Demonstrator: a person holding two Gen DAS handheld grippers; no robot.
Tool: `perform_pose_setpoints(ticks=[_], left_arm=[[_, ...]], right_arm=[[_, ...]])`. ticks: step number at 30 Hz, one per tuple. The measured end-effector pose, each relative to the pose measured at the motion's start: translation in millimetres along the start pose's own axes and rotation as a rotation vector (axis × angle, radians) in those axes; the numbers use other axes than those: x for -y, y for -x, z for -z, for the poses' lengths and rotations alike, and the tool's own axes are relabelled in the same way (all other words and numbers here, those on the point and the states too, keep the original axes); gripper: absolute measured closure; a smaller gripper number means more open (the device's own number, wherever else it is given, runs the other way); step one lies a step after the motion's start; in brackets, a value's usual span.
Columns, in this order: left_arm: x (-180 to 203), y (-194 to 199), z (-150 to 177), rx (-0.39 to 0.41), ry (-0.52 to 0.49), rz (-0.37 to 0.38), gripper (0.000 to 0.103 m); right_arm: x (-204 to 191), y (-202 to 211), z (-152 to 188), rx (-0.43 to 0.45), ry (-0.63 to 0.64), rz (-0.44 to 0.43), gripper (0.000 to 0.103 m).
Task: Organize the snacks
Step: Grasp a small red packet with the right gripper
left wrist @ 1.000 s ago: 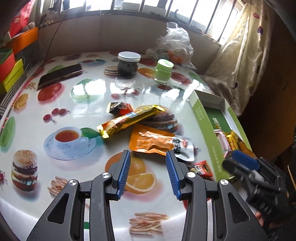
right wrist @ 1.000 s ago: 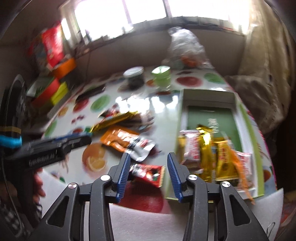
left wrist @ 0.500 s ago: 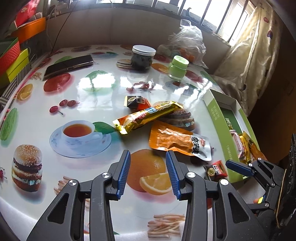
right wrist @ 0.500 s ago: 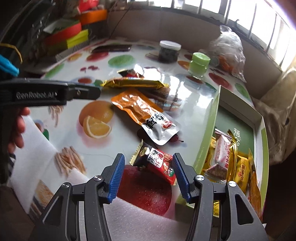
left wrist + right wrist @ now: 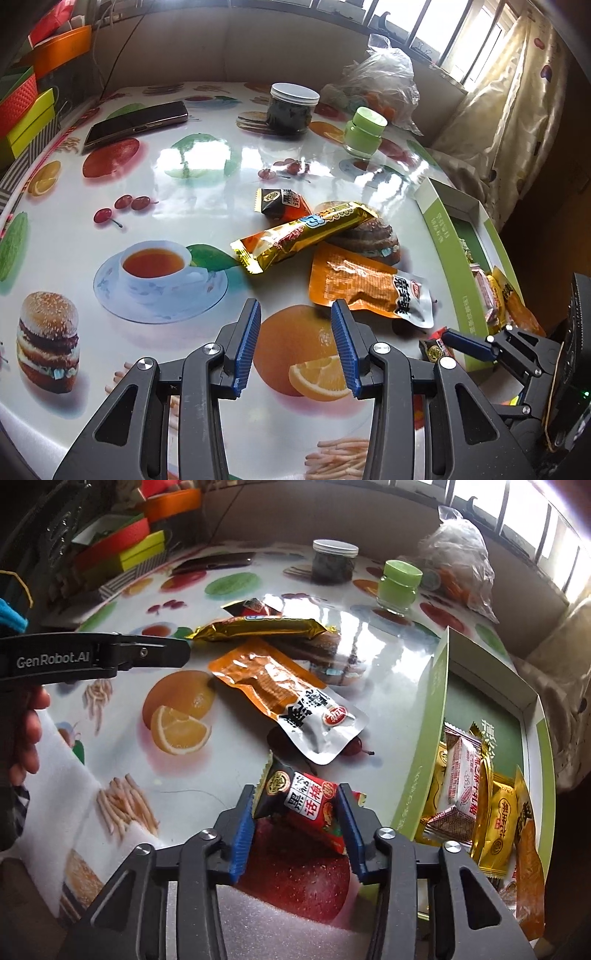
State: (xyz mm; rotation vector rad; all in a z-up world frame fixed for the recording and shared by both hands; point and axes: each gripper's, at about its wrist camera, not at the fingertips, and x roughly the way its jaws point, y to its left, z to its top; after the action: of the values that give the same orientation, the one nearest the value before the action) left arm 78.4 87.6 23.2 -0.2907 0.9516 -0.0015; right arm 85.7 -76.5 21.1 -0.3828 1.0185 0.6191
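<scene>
Right wrist view, red-black snack packet [image 5: 308,806] between closing right claw [image 5: 297,797] pads, seemingly touching both, beside green box [image 5: 424,753].

The round table [image 5: 207,173] has a glossy white cloth printed with fruit, a burger and a teacup. On it lie a dark smartphone [image 5: 136,122] at the far left, a dark jar with a white lid [image 5: 291,109], a small green jar with a green lid [image 5: 364,133] and a crumpled clear plastic bag [image 5: 380,85] at the far edge. In the middle are a long gold snack bar [image 5: 303,232], an orange and silver flat pouch [image 5: 365,288] and a small black and red packet [image 5: 282,203]. Another black and red packet [image 5: 299,805] lies at the near edge, just beside an open green and white cardboard box [image 5: 424,746].
</scene>
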Motion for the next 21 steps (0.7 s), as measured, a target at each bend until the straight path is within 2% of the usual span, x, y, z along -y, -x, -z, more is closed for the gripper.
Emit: perform_pose_setpoints(ticks=[10,16,21], left_arm=[[-5.0,-2.2,-4.4,0.002,0.000,-0.001,0.062],[-6.5,-2.7,-14.5,0.013,-0.031,-0.016,0.062],[-3.0,-5.6,-27.3,0.018,-0.086,-0.021,0.062]], right_arm=[[-3.1,4.3,-1.6,0.017,-0.017,0.027,0.077],[-1.2,11.8,-1.4,0.058,-0.049,0.024,0.087],[1.7,14.9,-2.3,0.073,-0.073,0.020,0.088]])
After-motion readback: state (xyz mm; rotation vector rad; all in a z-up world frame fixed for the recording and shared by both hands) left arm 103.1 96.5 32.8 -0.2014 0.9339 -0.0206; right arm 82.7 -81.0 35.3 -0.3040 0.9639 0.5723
